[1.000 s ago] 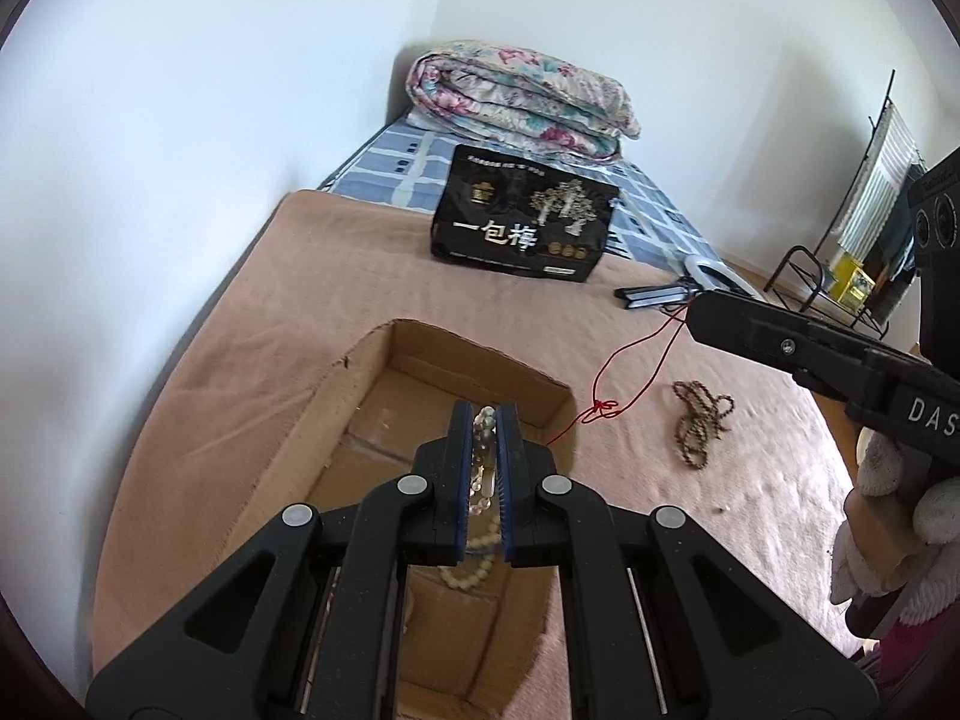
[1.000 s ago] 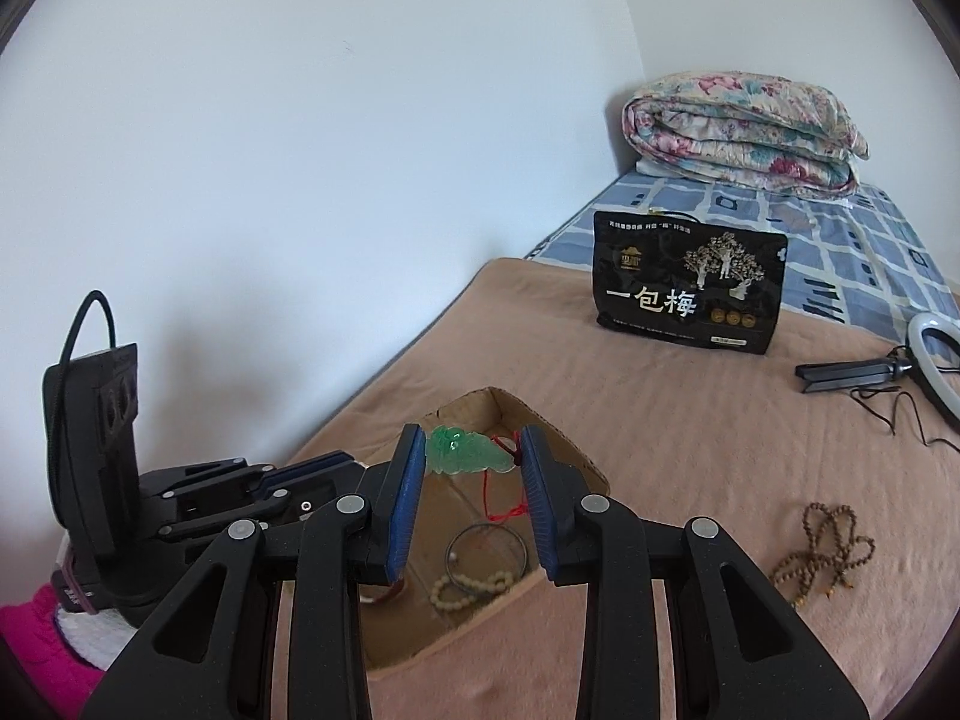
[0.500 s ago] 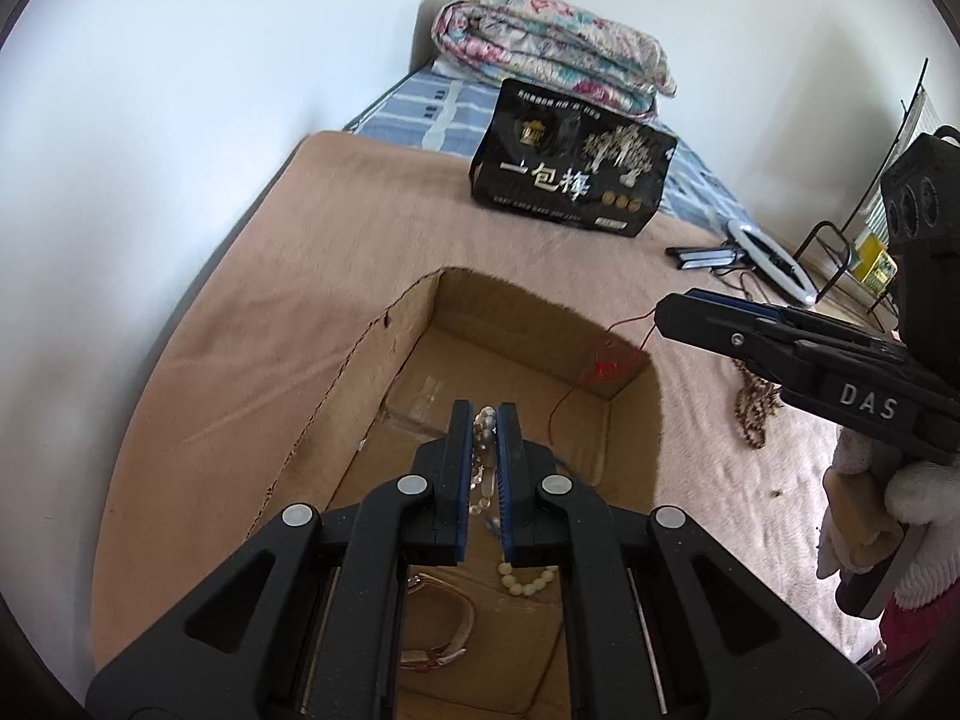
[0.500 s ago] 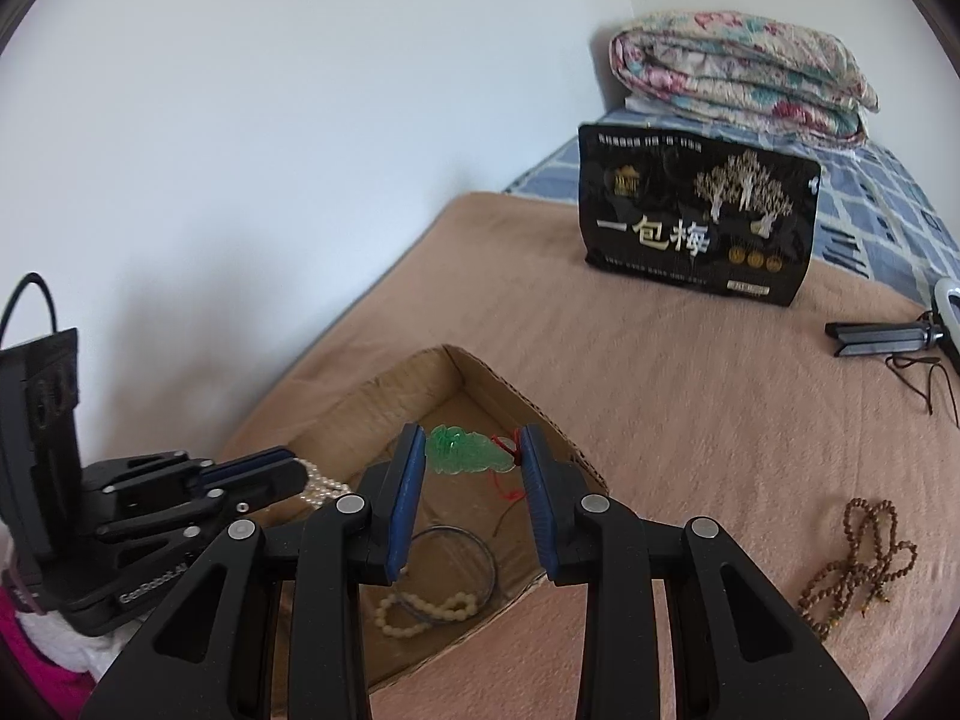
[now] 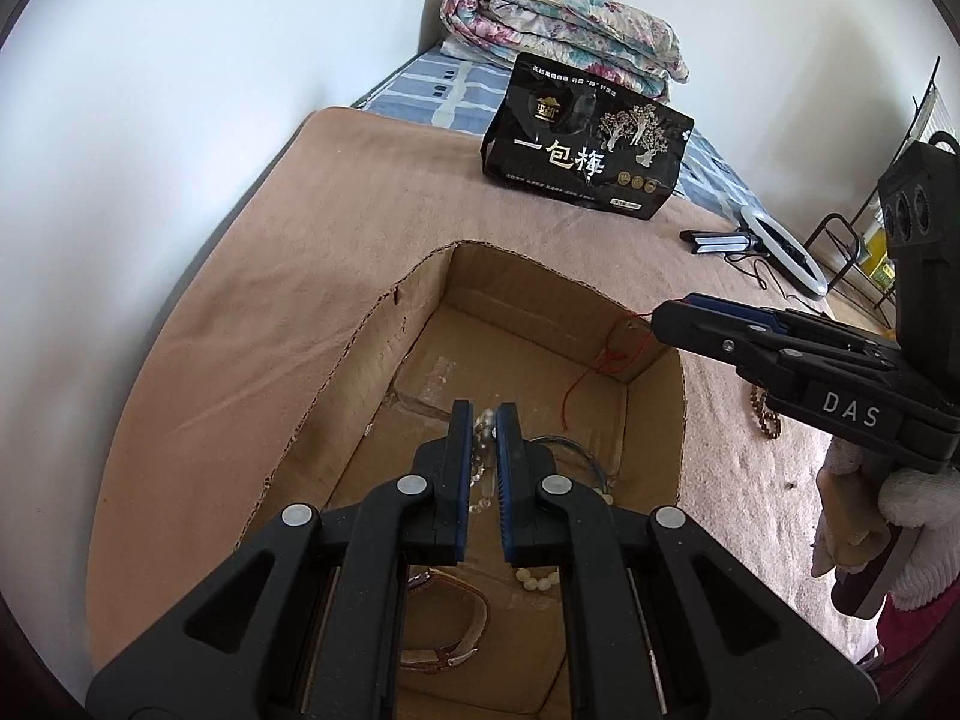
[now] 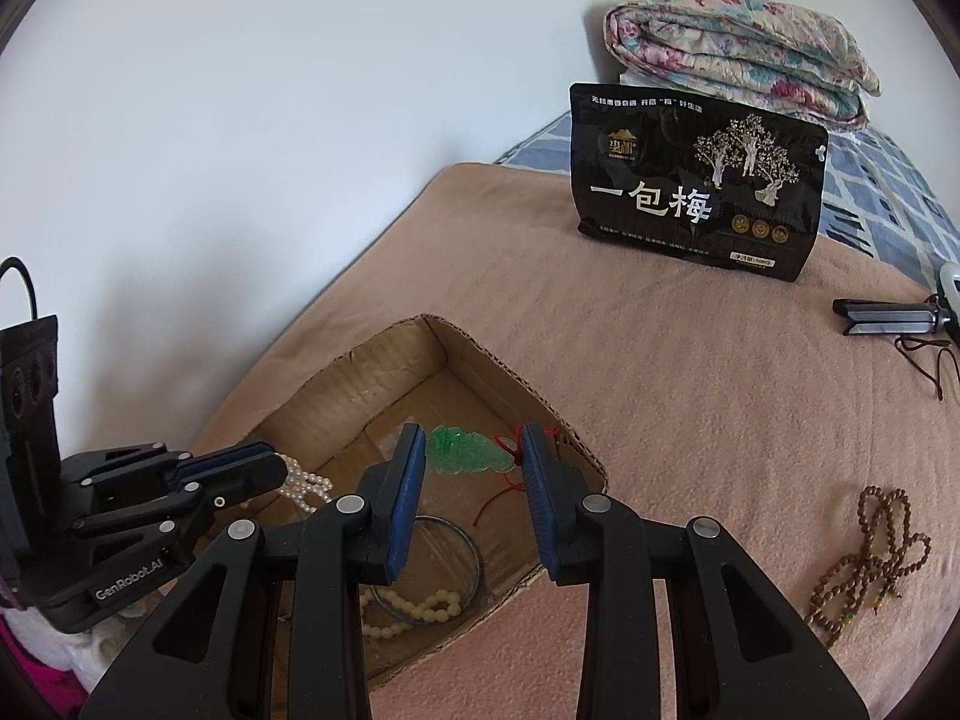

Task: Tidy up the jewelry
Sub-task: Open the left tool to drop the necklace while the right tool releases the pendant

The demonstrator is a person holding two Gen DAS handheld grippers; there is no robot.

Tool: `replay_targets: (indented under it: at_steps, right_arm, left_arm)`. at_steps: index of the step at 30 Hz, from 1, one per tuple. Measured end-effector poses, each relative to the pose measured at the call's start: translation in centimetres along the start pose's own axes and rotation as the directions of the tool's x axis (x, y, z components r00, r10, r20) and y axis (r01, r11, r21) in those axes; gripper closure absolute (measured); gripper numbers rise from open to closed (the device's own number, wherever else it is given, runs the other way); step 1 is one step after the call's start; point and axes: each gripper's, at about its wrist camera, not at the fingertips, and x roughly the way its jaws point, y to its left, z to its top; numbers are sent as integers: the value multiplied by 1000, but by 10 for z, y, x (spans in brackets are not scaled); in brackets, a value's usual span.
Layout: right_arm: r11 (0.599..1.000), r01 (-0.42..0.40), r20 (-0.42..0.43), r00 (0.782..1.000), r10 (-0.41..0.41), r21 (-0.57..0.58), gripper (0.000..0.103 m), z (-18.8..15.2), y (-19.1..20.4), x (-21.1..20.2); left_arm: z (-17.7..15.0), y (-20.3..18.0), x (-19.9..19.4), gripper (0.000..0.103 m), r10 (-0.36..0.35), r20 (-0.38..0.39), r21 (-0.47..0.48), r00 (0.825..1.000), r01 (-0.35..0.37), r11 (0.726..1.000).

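Fingers first: the left gripper [image 5: 481, 414] has its fingers [image 5: 460, 456] pinched tight on a pearl necklace [image 6: 304, 482], poised over the cardboard box [image 5: 372, 372], strand dangling toward the floor of it. The right gripper [image 6: 474, 450] has its fingers [image 6: 409, 480] clamped on a green jade pendant [image 6: 465, 450], the red cord [image 6: 501, 492] trailing down inside the box at about three o'clock of its far corner.

Already in the box, nearest the cameras: a watch with a tan strap [image 5: 447, 624] at six o'clock, a cream bead bracelet [image 6: 414, 609], and a thin bangle [image 6: 447, 564] lying over it. So three pieces look put away, and two more hang over the box, not yet let go.

Further out on the bed's brown blanket [image 6: 690, 372], at three o'clock from the box, the brown wooden bead string [image 6: 864, 558] lies loose, well apart from the box. That one's left to fetch, I'd judge.

Beyond it, a dark cord beside the ring light [image 5: 780, 246] could be another necklace or just a cable; too small to call. Farthest, the black snack bag [image 6: 696, 186] and folded quilt [image 6: 738, 54] at twelve o'clock.
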Motion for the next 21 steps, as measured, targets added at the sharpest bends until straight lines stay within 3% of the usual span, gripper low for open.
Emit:
replay_targets:
  at_steps: [3,6,11,21]
  right_arm:
    - [1000,17,5,1000,-17,-2,70,0,0,-3]
    - [1000,25,11,1000,-25,8,49,0,-3,-6]
    - [999,37,10,999,-38,27,43,-1,-8,-12]
    - [997,71,6,997,-71,32,41,-9,-17,-27]
  left_arm:
    - [1,0,-1,98,-3,4,-6,1000,3,1000]
    - [1,0,-2,97,5,1,-11,1000,-5,1000]
    - [1,1,-5,84,18,8,-22,1000,-18,1000]
    - [4,-16,-16,84,21,35,7,999,-21,1000]
